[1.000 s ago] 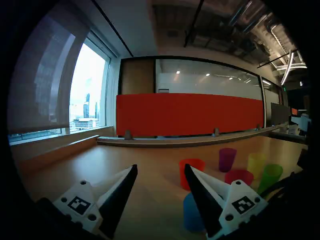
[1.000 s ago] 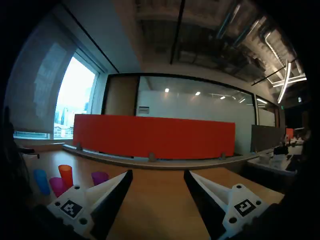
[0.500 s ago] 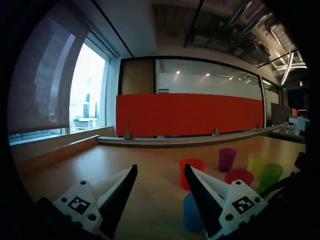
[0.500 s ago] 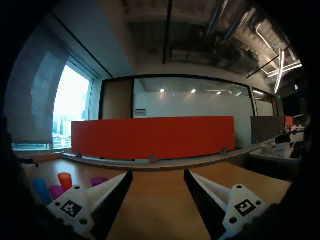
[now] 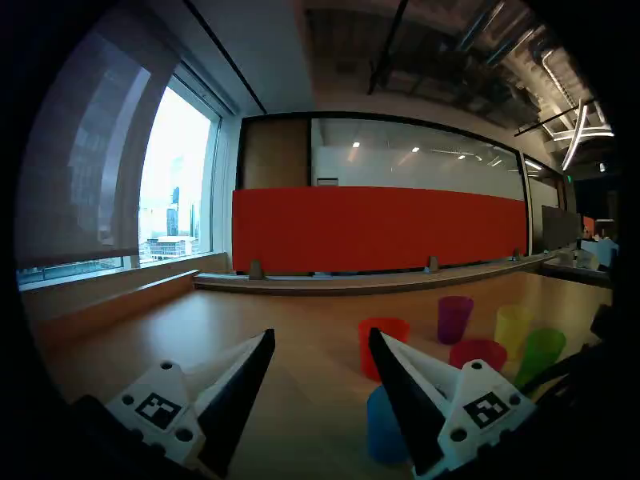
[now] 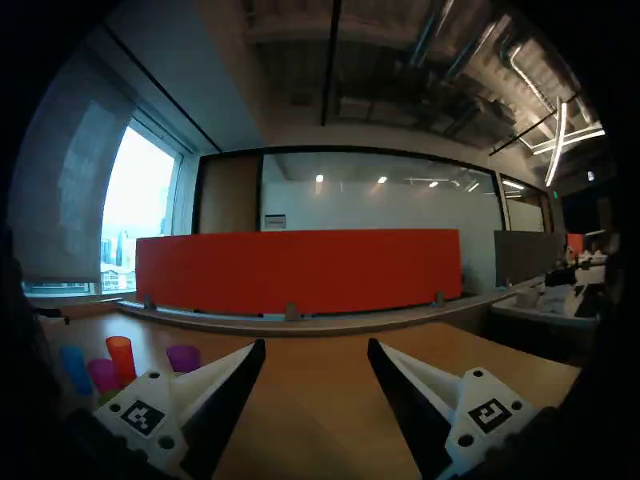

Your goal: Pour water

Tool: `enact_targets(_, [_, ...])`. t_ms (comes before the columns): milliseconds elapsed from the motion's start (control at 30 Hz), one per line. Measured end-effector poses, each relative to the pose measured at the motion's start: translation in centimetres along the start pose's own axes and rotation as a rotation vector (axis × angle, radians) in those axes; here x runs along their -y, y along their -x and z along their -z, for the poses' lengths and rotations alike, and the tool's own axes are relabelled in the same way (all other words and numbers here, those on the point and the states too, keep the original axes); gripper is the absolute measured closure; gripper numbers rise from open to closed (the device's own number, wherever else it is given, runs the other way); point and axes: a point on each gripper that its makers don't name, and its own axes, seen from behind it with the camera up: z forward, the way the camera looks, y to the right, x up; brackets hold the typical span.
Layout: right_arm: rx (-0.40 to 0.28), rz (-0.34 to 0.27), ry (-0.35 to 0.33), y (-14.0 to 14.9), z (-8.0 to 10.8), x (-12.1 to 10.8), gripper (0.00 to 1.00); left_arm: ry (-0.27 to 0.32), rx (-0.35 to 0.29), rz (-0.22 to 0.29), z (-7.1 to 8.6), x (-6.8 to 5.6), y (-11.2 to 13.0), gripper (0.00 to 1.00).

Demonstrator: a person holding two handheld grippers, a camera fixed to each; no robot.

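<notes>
Several coloured plastic cups stand on the wooden table. In the left gripper view I see a red cup, a purple cup, a yellow cup, a green cup, a magenta cup and a blue cup partly behind the right finger. My left gripper is open, with nothing between its fingers. In the right gripper view the red cup, blue cup, magenta cup and purple cup stand far left. My right gripper is open over bare table.
A red partition runs along the table's far edge, with a glass wall behind it. A bright window lies to the left. Desks with clutter stand at the far right of the right gripper view.
The right gripper has tilted up and turned slightly, so the cups and partition shifted in its view. The left gripper has stayed still.
</notes>
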Motion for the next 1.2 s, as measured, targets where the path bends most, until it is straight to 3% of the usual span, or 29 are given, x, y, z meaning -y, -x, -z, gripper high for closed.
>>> enact_targets(500, [0.058,0.014,-0.002,3.9,-0.6,-0.9,0.01,0.000,0.000,0.000,0.1,0.0,0.0,0.13])
enact_targets(1200, [0.096,0.021,-0.010,5.4,-1.1,-1.4,0.01,0.000,0.000,0.000,0.1,0.1,0.0,0.13])
